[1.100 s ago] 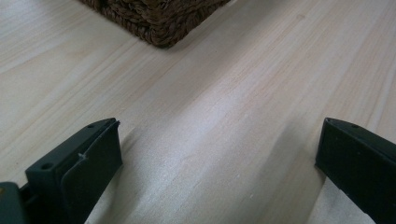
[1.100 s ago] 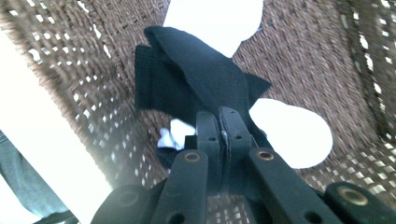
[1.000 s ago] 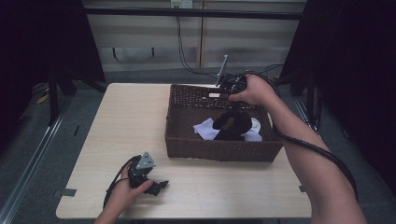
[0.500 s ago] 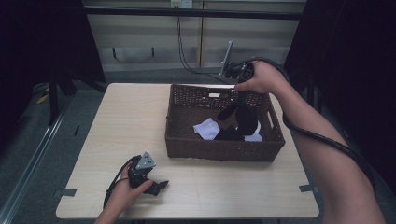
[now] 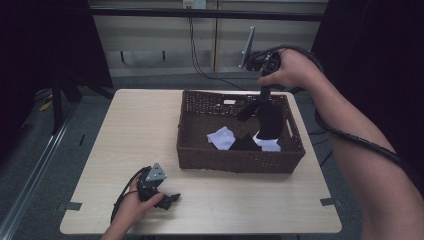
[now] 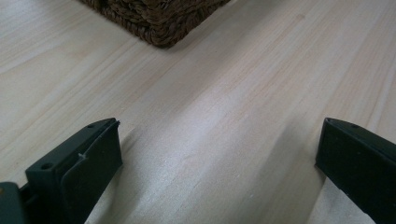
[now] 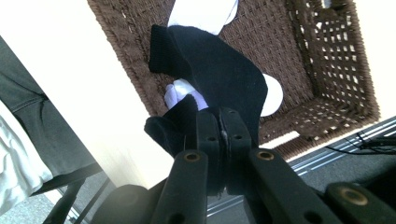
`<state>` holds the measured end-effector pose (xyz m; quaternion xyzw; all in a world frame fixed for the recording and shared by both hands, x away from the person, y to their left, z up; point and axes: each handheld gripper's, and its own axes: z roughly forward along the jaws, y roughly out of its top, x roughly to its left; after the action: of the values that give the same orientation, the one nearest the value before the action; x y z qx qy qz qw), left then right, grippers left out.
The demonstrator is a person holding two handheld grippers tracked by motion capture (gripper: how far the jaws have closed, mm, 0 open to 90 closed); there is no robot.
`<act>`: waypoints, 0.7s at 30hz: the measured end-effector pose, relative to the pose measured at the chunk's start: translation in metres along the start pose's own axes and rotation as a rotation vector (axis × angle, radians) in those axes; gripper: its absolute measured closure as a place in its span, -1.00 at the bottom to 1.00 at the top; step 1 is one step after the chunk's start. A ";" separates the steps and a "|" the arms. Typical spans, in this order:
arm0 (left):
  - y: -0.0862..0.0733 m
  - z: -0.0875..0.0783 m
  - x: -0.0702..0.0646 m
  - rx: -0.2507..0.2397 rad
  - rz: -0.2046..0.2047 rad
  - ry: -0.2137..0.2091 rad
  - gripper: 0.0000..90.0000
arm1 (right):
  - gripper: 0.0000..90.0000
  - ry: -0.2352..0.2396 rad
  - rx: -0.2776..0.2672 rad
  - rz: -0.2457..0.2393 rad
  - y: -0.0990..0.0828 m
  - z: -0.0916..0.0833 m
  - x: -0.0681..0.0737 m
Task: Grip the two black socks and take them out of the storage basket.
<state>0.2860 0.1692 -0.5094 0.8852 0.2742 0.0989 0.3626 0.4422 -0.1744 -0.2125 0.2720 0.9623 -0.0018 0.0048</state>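
Right gripper (image 5: 263, 95) raised above the far right part of the wicker basket (image 5: 200, 145), fingers (image 7: 208, 128) clenched on a black sock (image 5: 270, 119). Sock dangling from the pinch, clear of the basket floor, hanging over the right half of the basket; in the right gripper view, the same sock (image 7: 219, 79) draped forward from the closed fingers, cuff end away from them. Underneath, in the basket: a white sock (image 5: 221, 137) near the middle, a second dark piece (image 5: 245, 144) just beside it, and another white piece (image 5: 269, 145) under the hanging sock, close to the right wall.

Left gripper (image 5: 167, 198) resting low on the counter (image 5: 135, 120) at the near left, well apart from the basket's front wall, held in a hand (image 5: 131, 210). Fingers (image 6: 88, 158) released, spread wide with bare wood between them, nothing grasped. Corner of the basket (image 6: 159, 18) visible ahead in the left gripper view.
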 end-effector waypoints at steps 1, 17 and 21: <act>0.000 0.000 0.000 0.000 0.000 0.000 -1.00 | 0.97 -0.001 -0.003 -0.001 -0.001 -0.003 0.001; 0.000 0.000 0.000 -0.001 -0.003 -0.001 -1.00 | 0.97 0.005 -0.036 -0.141 -0.022 -0.043 0.078; 0.000 0.000 0.000 0.000 0.000 0.000 -1.00 | 0.96 0.040 -0.038 -0.194 -0.027 -0.031 0.104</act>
<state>0.2861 0.1692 -0.5094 0.8852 0.2742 0.0990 0.3626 0.3394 -0.1433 -0.1829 0.1776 0.9838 0.0213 -0.0093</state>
